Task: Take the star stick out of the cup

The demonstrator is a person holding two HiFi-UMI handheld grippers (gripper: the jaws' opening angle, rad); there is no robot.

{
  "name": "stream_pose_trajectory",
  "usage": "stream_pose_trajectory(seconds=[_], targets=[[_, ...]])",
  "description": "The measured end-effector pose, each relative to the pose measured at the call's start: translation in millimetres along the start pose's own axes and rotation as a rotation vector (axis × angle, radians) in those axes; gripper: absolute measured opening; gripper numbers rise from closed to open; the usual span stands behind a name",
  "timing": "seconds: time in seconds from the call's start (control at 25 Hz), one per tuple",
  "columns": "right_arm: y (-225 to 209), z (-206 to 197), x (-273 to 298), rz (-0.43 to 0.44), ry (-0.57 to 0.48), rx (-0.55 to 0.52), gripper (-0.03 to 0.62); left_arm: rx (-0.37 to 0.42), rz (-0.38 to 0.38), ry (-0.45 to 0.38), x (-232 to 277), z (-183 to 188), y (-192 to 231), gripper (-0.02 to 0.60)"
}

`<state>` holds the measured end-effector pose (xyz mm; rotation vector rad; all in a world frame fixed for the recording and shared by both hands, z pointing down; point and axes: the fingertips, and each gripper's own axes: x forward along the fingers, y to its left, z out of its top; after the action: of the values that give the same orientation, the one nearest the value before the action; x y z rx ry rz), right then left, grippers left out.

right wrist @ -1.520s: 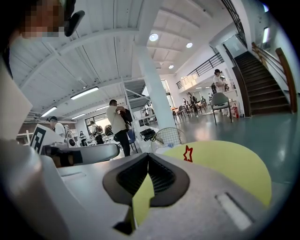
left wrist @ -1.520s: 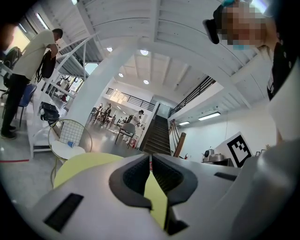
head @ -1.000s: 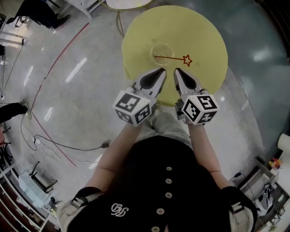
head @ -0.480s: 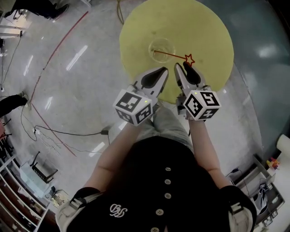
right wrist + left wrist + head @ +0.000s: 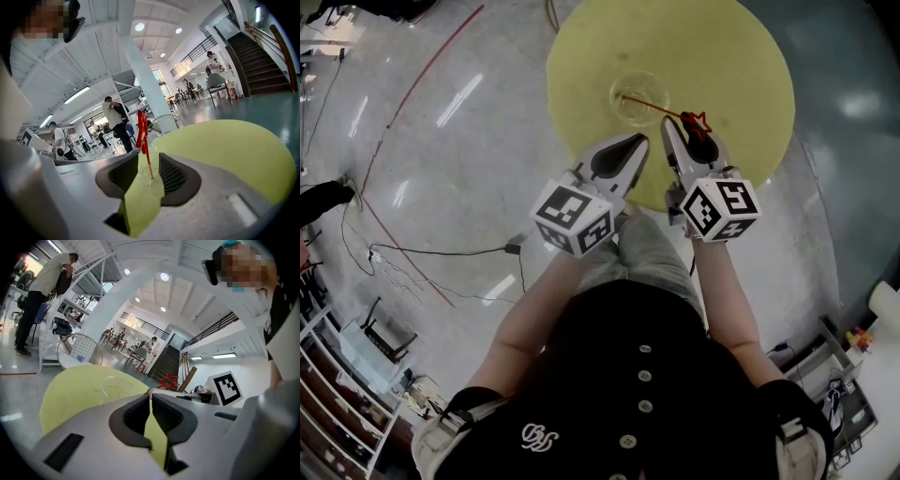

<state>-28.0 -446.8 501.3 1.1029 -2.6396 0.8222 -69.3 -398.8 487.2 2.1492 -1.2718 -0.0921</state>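
Note:
A clear plastic cup [image 5: 637,97] stands on the round yellow table [image 5: 750,66]. The star stick [image 5: 697,122], a thin red stick with a red star on top, leans out of it to the right. My right gripper [image 5: 689,138] is right at the star and its jaws are opening. In the right gripper view the star stick [image 5: 141,129] shows in the gap of the right gripper [image 5: 144,161], with neither pad pressing it, and its foot rests in the cup [image 5: 150,176]. My left gripper [image 5: 623,155] is shut and empty, beside the right one.
The table's near edge [image 5: 628,202] lies under both grippers. Cables [image 5: 441,253] trail over the glossy floor at the left, next to a red floor line [image 5: 422,80]. In the left gripper view the cup [image 5: 115,386] and star [image 5: 168,380] lie ahead.
Both grippers have moved forward toward the cup. The right gripper's tips have come up to the star and its jaws have spread. The stick still leans in the cup.

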Motion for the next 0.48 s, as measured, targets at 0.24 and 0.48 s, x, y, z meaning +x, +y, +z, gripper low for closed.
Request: stream_pose_trajectory(seconds=[0.24, 0.48], targets=[[-1.5, 3.2, 0.5, -0.013, -0.021, -0.010, 0.077, -0.009, 0.001, 0.007, 0.2, -3.2, 3.2, 0.026], [-0.2, 8.7, 3.1, -0.023, -0.039, -0.025, 0.017, -0.003, -0.008, 0.002, 0.3, 1.6, 6.4, 0.026]])
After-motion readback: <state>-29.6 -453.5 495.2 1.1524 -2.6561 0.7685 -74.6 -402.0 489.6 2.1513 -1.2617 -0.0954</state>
